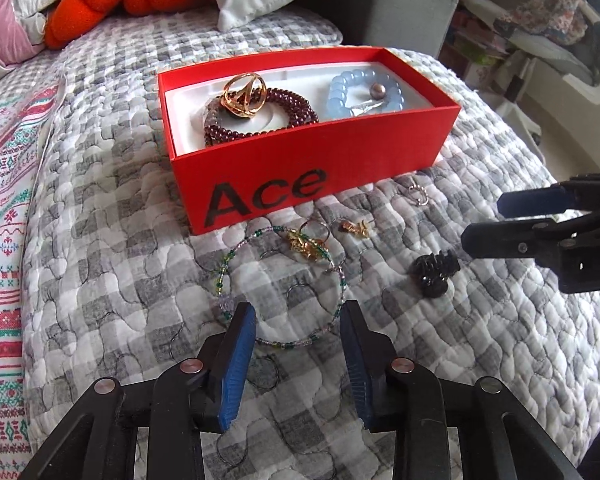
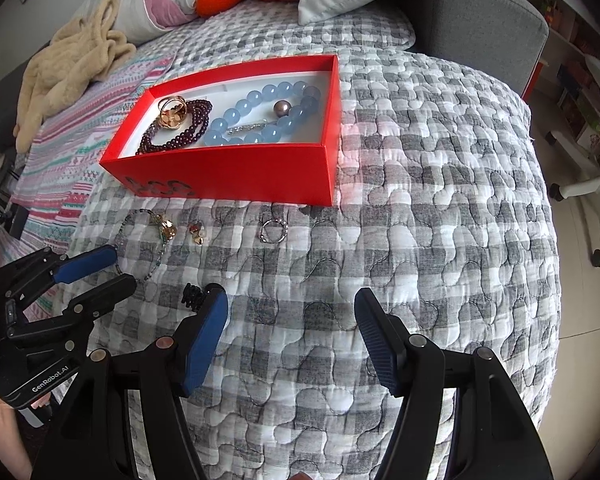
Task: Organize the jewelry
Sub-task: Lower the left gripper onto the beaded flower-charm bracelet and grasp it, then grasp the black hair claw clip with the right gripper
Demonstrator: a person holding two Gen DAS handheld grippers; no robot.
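On a bed with a grey checked quilt [image 1: 112,208], a red box [image 1: 312,168] marked "Ace", lid off, placed within easy reach of both sides. Already inside on the white lining: a dark red beaded bracelet [image 1: 260,120] with a gold ring [image 1: 244,94] resting on top of it, and beside them a pale blue beaded bracelet [image 1: 340,92] with a brown pearl [image 1: 377,91] and a small silver piece, probably grouped like this to keep similar pieces together.

Still loose on the quilt just in front of the box: a thin wire bracelet with green beads [image 1: 280,284], a gold charm [image 1: 304,244] lying on its far side, a small gold earring [image 1: 356,227], a small silver ring [image 2: 274,230] and a black hair claw [image 1: 436,272].

Left hand-held gripper [image 1: 298,316] released, jaws well apart, held low over the near arc of the wire bracelet, one finger on each side of it but apparently not touching; likely aimed so because that thin wire needs to be pinched across. Right hand-held gripper [image 2: 290,320] also released and holding nothing, hovering over bare quilt, with the hair claw just beside its left finger [image 2: 204,340], perhaps waiting for its turn.

Judged by this, about half sorted, several small pieces not yet in the box.
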